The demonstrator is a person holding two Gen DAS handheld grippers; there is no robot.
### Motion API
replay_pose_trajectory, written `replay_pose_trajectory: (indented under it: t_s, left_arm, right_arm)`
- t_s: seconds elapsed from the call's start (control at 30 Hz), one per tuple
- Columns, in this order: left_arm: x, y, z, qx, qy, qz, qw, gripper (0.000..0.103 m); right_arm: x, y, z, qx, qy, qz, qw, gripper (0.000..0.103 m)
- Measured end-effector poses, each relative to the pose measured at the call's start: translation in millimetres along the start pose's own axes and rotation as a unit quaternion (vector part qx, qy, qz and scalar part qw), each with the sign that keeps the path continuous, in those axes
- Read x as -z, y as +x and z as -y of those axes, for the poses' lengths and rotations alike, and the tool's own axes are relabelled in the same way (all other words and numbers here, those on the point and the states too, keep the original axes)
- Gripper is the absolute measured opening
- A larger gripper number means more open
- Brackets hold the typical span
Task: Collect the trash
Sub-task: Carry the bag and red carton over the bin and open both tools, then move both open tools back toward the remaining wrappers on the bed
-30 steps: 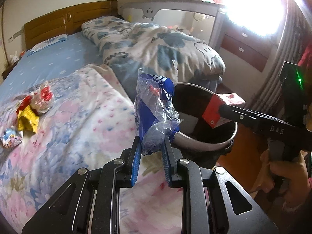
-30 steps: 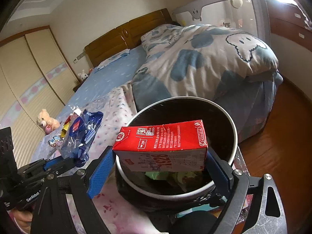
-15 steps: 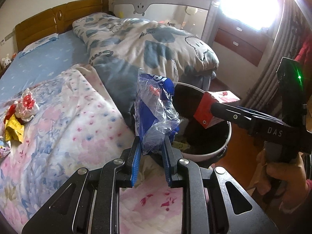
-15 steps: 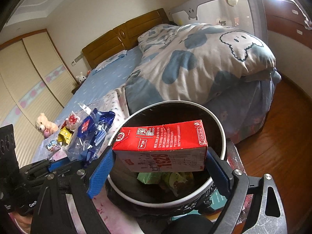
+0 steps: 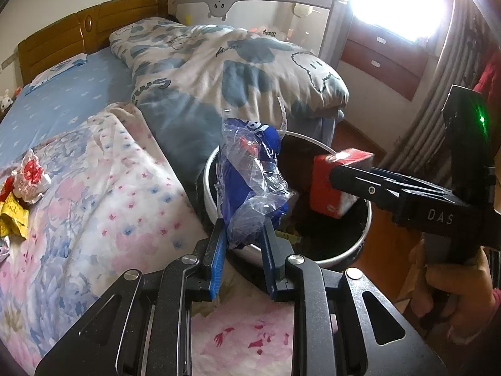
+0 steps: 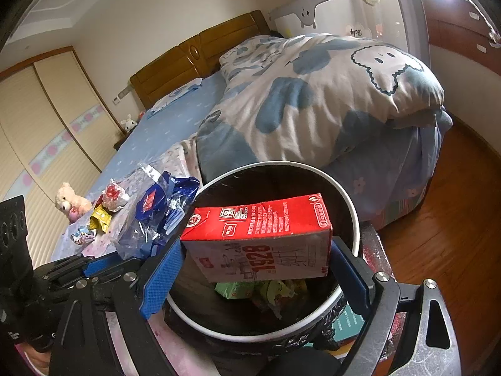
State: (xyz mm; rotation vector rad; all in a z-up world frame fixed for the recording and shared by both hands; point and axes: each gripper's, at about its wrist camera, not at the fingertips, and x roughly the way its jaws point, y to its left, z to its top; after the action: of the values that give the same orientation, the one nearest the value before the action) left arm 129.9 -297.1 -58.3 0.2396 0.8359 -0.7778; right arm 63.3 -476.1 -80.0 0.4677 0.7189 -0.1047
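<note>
Two loads at the bin: right gripper jaws clamp the red carton above it, left gripper jaws pinch the blue-and-clear plastic wrapper, probably short of the rim, so releasing could drop it onto the bed.

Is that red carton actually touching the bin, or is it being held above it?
Apart. In the right wrist view the red carton hangs between the right hand-held gripper pads, above the bin, whose trash shows beneath it.

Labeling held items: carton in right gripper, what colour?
Red top, white printed side on the carton; clearest in right wrist view.
</note>
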Motion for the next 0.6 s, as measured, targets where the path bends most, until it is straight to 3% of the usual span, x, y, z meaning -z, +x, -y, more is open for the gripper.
replay_pose_trajectory:
  t_s: [0.2, 0.27, 0.33, 0.6]
  left_arm:
    - [-2, 6, 2, 0.000, 0.000, -0.006, 1.0000, 0.030]
    - [-2, 7, 2, 0.001, -0.002, -0.006, 1.0000, 0.049]
    - [-1, 4, 1, -0.003, -0.005, -0.001, 1.0000, 0.059]
    - [10, -11, -14, -0.016, -0.019, 0.010, 0.9997, 0.062]
  right_arm:
    - [-1, 3, 5, 0.001, 0.006, -0.003, 1.000, 0.091]
    - [-1, 4, 6, -0.001, 0.008, -0.004, 1.000, 0.091]
    - [-1, 4, 8, -0.004, 0.015, -0.005, 1.000, 0.092]
    - [-2, -1, 4, -0.002, 0.021, 0.004, 1.000, 0.092]
